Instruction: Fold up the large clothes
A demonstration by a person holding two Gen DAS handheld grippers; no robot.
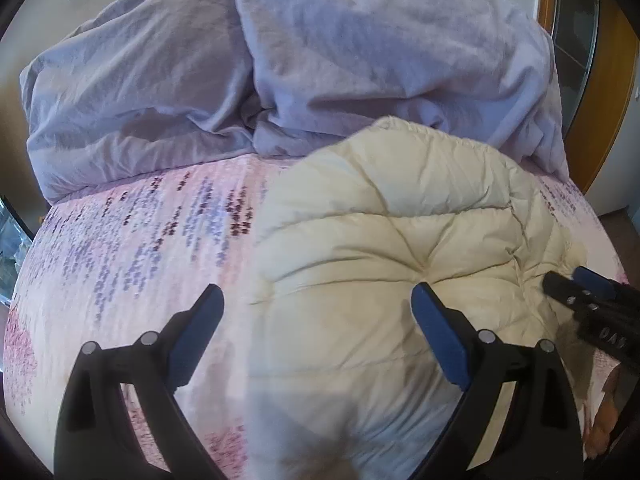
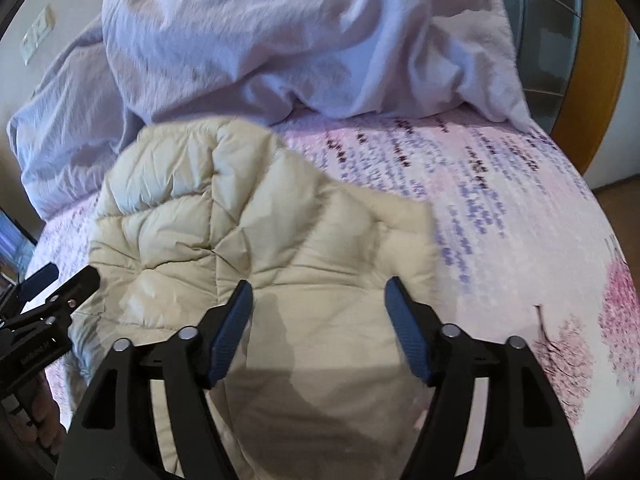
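Cream puffer jacket [image 1: 380,248] lies bunched on bed [image 1: 152,240], just ahead of & under both claws. Left claw [image 1: 318,312] & right claw [image 2: 318,308] apart, empty. Jacket prob light, soft, slippery; pinch hem/seam edge.

Illumination is soft, diffuse daylight; both views are moderately bright, with no glare. Shadows of the tongs fall on the cream quilted jacket [image 2: 260,236], darkest along its near edge in the right wrist view. Fisheye distortion bends the bed [image 1: 132,240] outline strongly, and black vignetting fills the corners. Motion blur softens the floral print and the lavender duvet [image 2: 280,40]; fine fabric detail is smeared throughout.
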